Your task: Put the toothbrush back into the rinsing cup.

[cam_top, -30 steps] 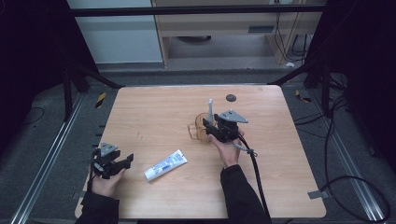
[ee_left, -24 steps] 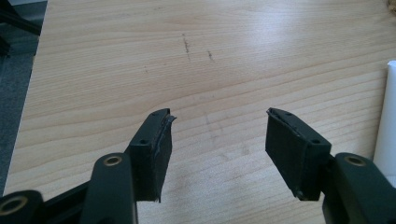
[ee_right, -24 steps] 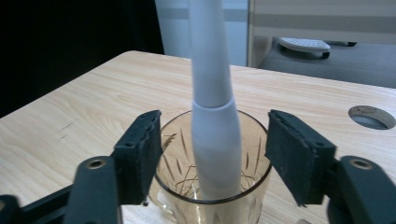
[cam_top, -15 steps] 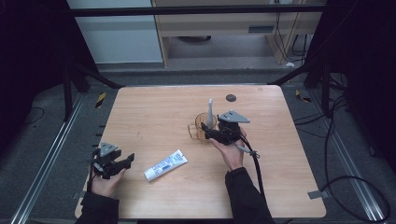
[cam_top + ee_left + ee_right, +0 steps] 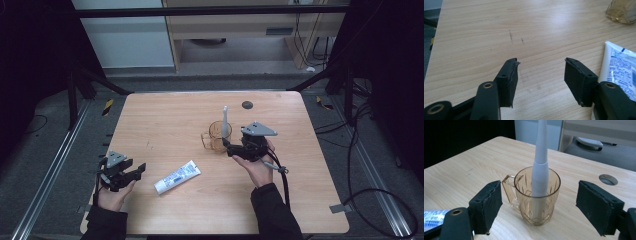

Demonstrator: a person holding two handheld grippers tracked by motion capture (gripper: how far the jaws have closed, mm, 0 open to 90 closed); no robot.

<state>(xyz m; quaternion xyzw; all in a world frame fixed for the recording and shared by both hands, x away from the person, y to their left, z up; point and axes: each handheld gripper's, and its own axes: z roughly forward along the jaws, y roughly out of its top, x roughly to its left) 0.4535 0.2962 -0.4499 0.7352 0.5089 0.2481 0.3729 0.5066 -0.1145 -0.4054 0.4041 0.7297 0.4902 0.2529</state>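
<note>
Amber glass mug, facet-cut with a diamond pattern, angular handle turned away from the right tool; standing upright on pale wood-grain worktop. Smooth white tapered toothbrush handle upright inside, leaning on the rim. Right tool: matte black foam-faced jaws spread wide, flanking the mug without touching. Left tool: jaws likewise apart over bare wood near the front left corner. Soft white tube with blue print lying flat just beside the left tool, between both hands. Round dark grommet hole behind the mug.
</note>
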